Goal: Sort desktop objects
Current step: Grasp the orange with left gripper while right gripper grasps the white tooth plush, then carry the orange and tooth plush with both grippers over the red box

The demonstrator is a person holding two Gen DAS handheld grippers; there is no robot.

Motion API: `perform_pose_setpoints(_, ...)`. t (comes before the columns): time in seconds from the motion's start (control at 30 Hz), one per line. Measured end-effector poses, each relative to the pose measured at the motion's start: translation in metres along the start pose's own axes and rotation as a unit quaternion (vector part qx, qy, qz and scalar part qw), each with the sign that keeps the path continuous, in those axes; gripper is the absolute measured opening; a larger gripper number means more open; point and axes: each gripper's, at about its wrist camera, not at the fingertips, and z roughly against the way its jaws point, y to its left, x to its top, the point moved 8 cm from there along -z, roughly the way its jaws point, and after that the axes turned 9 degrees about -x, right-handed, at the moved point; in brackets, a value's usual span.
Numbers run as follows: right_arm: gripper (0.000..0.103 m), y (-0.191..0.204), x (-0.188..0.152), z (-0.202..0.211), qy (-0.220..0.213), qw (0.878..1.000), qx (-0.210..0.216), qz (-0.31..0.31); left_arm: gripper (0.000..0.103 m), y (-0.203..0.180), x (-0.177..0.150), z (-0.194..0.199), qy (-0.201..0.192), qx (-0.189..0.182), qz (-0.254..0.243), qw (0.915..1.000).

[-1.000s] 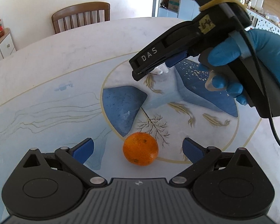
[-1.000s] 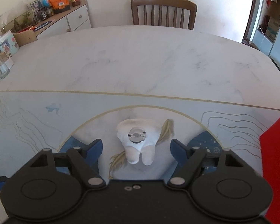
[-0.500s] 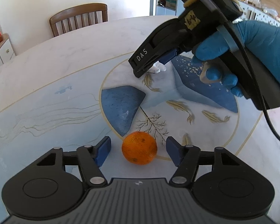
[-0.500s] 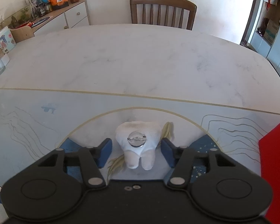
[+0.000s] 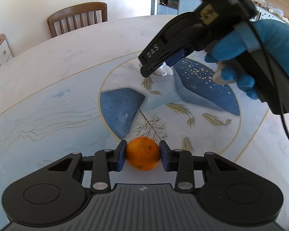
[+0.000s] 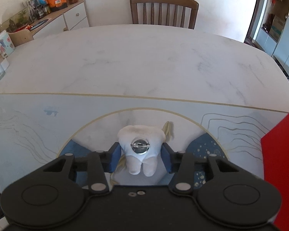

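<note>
Blue pads, left gripper (image 5: pixel 142 155): clamping the orange (image 5: pixel 142 153) from both sides, pads touching its skin, having just been closing onto it.
Orange: sitting on the table (image 5: pixel 48 77) straight ahead of the left gripper, at the near edge of the printed circle (image 5: pixel 104 88); round, so no long axis matters.
Right gripper (image 6: pixel 140 155): jaws having just been closing around the white tooth-shaped plush (image 6: pixel 140 146); pads lying against its sides, seemingly gripping.
Plush: lying on the table directly between the right pads, its long axis running toward the camera, roots nearest, metal pin facing up.
Nearer hand: each gripper is taking its own item; the gloved right hand (image 5: pixel 250 57) is working farther across the circle.
Red surface (image 6: pixel 279 163): lying just right of the right gripper.
</note>
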Motion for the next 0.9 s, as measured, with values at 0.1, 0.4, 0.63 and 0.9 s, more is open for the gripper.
perform_pose_setpoints(0.1,0.043,-0.001,-0.005,0.011,-0.004,1.000,0.007,0.001,0.035,0.001,-0.001,0.001,0.000,-0.004,0.008,1.0000)
perform_pose_setpoints(0.4,0.043,-0.005,-0.021,0.046,-0.009,1.000,0.018,0.002,0.035,0.002,0.000,0.011,-0.008,-0.005,0.016,0.9998)
perform_pose_setpoints(0.63,0.043,-0.005,-0.034,0.075,-0.013,1.000,0.017,0.003,0.035,-0.002,0.004,0.025,-0.020,-0.012,0.014,0.9996)
perform_pose_setpoints(0.9,0.043,-0.018,-0.051,0.116,-0.027,0.999,0.018,-0.011,0.035,-0.015,0.015,0.051,-0.040,-0.027,0.003,0.9988)
